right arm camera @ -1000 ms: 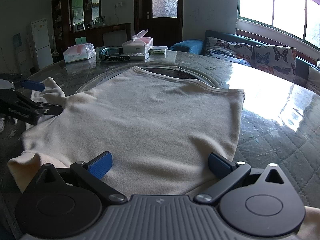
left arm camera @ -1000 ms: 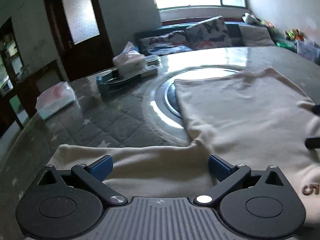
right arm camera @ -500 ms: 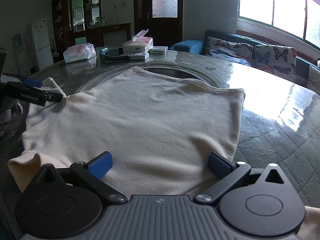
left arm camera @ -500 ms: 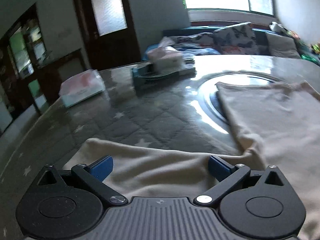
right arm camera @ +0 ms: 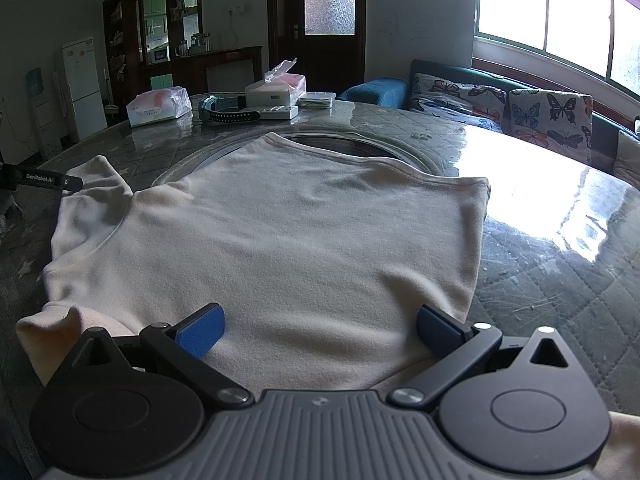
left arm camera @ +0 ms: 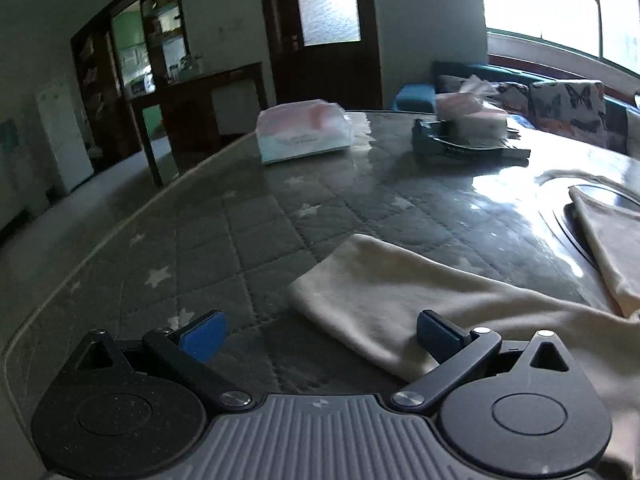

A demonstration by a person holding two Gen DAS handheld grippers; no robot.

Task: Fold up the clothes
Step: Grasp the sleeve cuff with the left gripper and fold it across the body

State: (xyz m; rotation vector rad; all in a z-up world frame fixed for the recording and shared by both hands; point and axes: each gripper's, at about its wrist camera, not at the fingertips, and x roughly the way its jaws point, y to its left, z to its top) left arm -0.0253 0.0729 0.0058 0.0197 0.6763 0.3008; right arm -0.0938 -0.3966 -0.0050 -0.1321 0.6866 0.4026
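I see the cream shirt spread flat on the counter, filling the middle of the right view. My right tongs are wide open over its near edge. My left tongs are open too, at the sleeve, lower middle of the left view. If I pinch only the top layer, the sleeve may bunch. The glass looks slippery, so I think the shirt could slide.
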